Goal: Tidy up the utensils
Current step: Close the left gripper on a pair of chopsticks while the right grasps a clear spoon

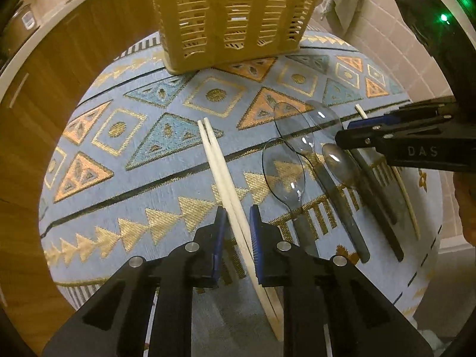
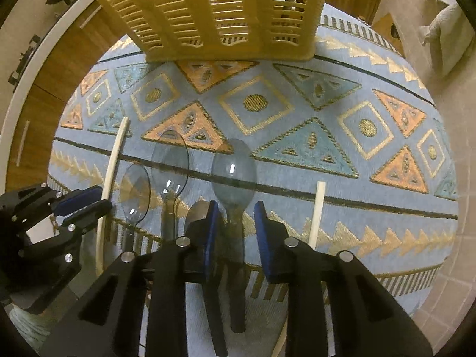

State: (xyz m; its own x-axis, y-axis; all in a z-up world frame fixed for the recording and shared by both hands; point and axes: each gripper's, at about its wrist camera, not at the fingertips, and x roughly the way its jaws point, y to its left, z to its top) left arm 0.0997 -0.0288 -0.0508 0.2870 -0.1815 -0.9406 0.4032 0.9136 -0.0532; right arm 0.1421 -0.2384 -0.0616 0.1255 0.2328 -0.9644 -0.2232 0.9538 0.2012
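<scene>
A yellow slatted utensil basket (image 1: 229, 17) stands at the far edge of a patterned blue cloth (image 1: 142, 172); it also shows in the right wrist view (image 2: 220, 15). My left gripper (image 1: 238, 238) is open with a pair of white chopsticks (image 1: 226, 178) lying between its jaws. My right gripper (image 2: 235, 229) is open, its jaws astride the handle of a clear grey spoon (image 2: 233, 169). Two more clear spoons (image 2: 169, 160) and a metal spoon (image 1: 339, 160) lie to its left. A single white chopstick (image 2: 316, 211) lies to its right.
Dark-handled utensils (image 1: 377, 202) and a curved-looking white chopstick (image 1: 407, 196) lie at the cloth's right side. Wooden cabinets (image 1: 59, 59) stand behind on the left, tiled floor (image 2: 446, 148) on the right. The right gripper appears in the left wrist view (image 1: 372, 136).
</scene>
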